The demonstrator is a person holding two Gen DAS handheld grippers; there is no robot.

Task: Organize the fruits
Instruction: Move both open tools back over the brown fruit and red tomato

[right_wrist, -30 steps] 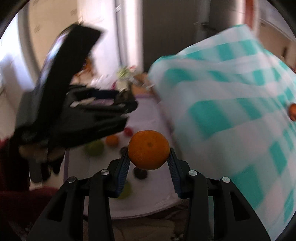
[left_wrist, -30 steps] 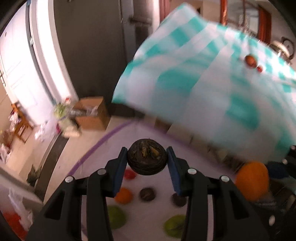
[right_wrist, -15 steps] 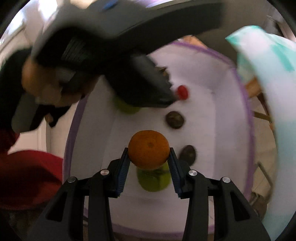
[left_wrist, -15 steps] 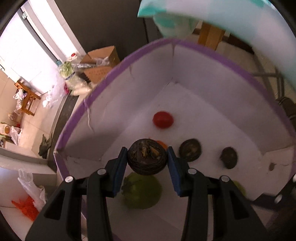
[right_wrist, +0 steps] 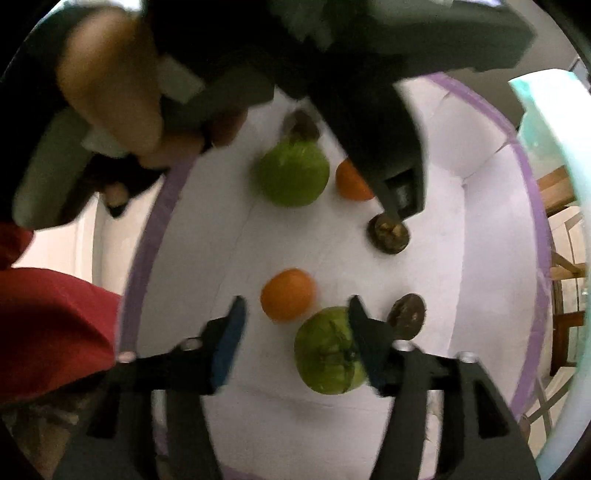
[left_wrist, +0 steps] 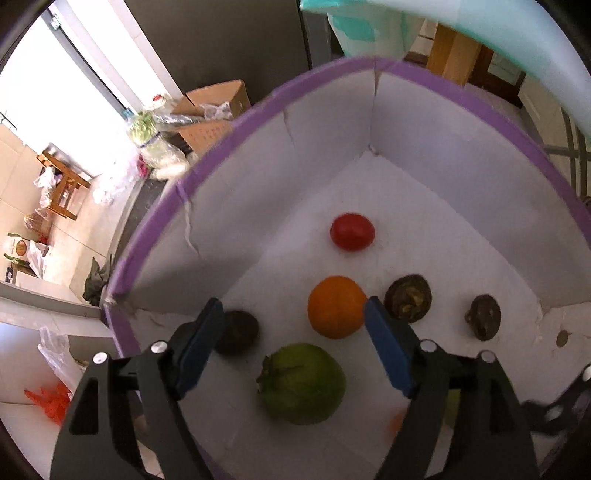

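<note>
Both grippers hang over a white box with a purple rim (left_wrist: pixel 236 125). My left gripper (left_wrist: pixel 295 343) is open and empty; a dark brown fruit (left_wrist: pixel 236 332) lies in the box by its left finger. On the box floor are an orange (left_wrist: pixel 336 306), a green fruit (left_wrist: pixel 303 384), a red fruit (left_wrist: pixel 352 232) and two more brown fruits (left_wrist: pixel 408 297). My right gripper (right_wrist: pixel 295 332) is open and empty above an orange (right_wrist: pixel 288 293) and a green fruit (right_wrist: pixel 325 350). The left gripper's body and hand (right_wrist: pixel 258 74) fill the top of the right wrist view.
The box walls (right_wrist: pixel 480 206) rise on all sides. A teal checked cloth (left_wrist: pixel 480 22) hangs at the upper right. Cardboard boxes and bags (left_wrist: pixel 207 110) sit on the floor beyond the box. A red sleeve (right_wrist: pixel 48 325) is at the left.
Both grippers have opened. The left let go of the brown fruit and the right let go of the orange; both fruits now lie in the box.
</note>
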